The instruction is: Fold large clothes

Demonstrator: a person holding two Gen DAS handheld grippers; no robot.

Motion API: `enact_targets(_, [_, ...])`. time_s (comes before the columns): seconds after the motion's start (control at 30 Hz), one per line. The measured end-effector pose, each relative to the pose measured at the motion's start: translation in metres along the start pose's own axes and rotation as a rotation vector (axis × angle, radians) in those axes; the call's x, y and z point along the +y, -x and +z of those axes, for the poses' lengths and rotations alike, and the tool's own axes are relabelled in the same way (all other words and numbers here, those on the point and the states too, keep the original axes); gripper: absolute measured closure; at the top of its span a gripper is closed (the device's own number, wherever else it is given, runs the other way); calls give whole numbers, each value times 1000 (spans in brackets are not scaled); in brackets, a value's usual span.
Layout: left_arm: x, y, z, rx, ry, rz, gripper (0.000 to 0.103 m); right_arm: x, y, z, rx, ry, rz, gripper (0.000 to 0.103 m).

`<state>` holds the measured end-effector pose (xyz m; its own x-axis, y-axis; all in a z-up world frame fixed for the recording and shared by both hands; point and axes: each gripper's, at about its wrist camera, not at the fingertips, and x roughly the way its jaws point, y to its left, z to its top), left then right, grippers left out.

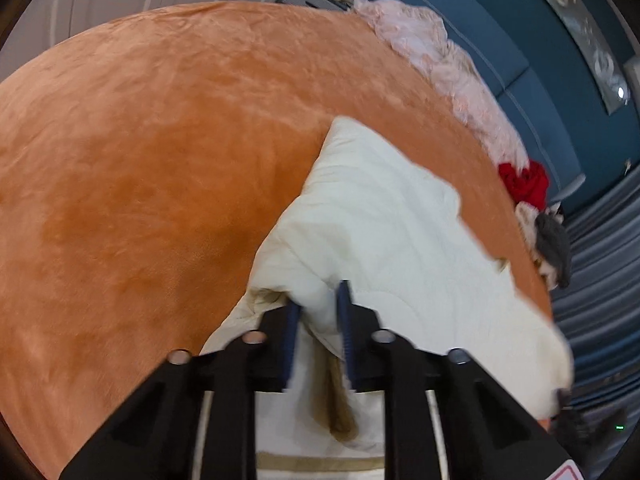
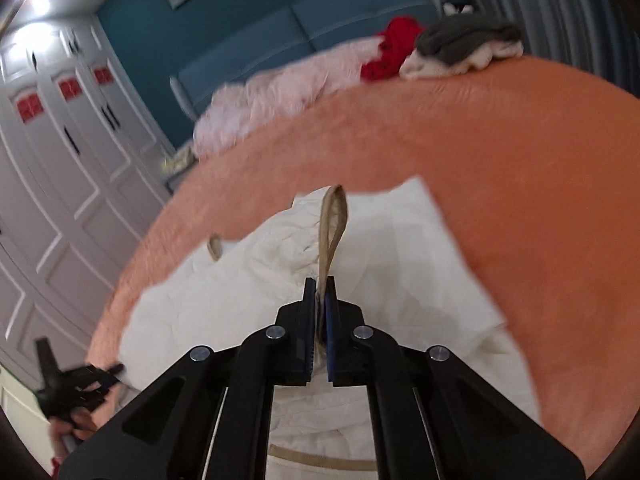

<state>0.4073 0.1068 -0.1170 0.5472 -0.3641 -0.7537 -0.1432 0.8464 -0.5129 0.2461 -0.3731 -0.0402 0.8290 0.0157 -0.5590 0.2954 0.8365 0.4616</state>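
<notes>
A large cream-white garment [image 1: 384, 216] with tan trim lies on the orange bed cover [image 1: 160, 140]. My left gripper [image 1: 318, 300] is shut on a bunched fold of the garment at its near edge. In the right wrist view the garment [image 2: 400, 248] spreads out ahead, with a tan strap loop [image 2: 334, 216] standing up from the jaws. My right gripper [image 2: 320, 284] is shut on the garment at the base of that strap. The left gripper also shows in the right wrist view [image 2: 80, 380], at the garment's left corner.
A pink fluffy blanket [image 2: 272, 96], a red garment [image 2: 394, 48] and a grey and white pile [image 2: 464, 46] lie along the head of the bed by the blue headboard [image 2: 280, 44]. White wardrobe doors [image 2: 60, 160] stand to the left. Grey curtains [image 1: 600, 280] hang beyond the bed.
</notes>
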Motion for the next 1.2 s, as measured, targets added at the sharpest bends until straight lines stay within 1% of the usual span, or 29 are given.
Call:
enact_targets(0.03, [-1,-6,-3,6,-28,20,95,-6,-5,-4,30,-2,-8,100])
enact_targets(0.07, [0,-8,-7,4,-48,37,95,-14,-14,-11,73,4,-38,100])
enact_targets(0.13, [-4,-11,-16,-15,-96,75,95,-26,-32,-31,152,29,-91,100])
enact_targets(0.17, [-7,-12,-20,-31,-125,98,95,-30,-39,-40,173,39,-105,100])
enact_targets(0.2, [-9,-13,-23,-43,-149,117,95,-31,-44,-47,181,46,-112,100])
enact_targets(0.3, [-14,-18,-30,-67,-204,154,95,-30,-51,-52,175,64,-134,99])
enact_targets(0.4, [-16,-21,-33,-87,-230,172,95,-29,-54,-56,177,86,-148,99])
enact_targets(0.47, [-16,-17,-34,-100,-233,177,93,-28,-53,-52,176,78,-138,96])
enact_targets(0.53, [-16,-10,-33,-111,-225,175,90,-27,-42,-48,168,77,-141,91])
enact_targets(0.6, [-15,6,-31,-117,-220,168,89,-18,-31,-41,150,97,-153,87])
enact_targets(0.63, [-16,16,-28,-124,-223,158,87,-13,-22,-37,128,118,-160,81])
enact_targets(0.67, [-18,24,-26,-134,-230,150,87,-7,-12,-32,96,141,-162,71])
enact_targets(0.73, [-27,38,-20,-155,-257,140,87,5,0,-21,35,176,-154,64])
enact_targets(0.77, [-36,43,-15,-164,-280,143,87,16,5,-12,2,194,-139,63])
enact_targets(0.8, [-46,45,-10,-170,-298,146,87,23,5,-6,-11,201,-125,63])
enact_targets(0.83, [-58,46,-7,-177,-313,153,87,33,3,2,-19,209,-100,61])
enact_targets(0.9, [-75,46,-3,-192,-326,155,87,51,-7,12,-23,235,-69,61])
enact_targets(0.97, [-94,46,-2,-206,-328,197,87,71,-28,16,-15,286,-59,61])
enact_targets(1.03, [-104,51,-6,-222,-300,310,85,81,-47,16,15,312,-61,61])
enact_targets(1.1, [-100,55,-11,-184,-273,390,85,85,-59,11,50,308,-51,61])
enact_targets(1.2, [-76,62,-22,-135,-251,441,85,80,-68,4,86,302,-57,61])
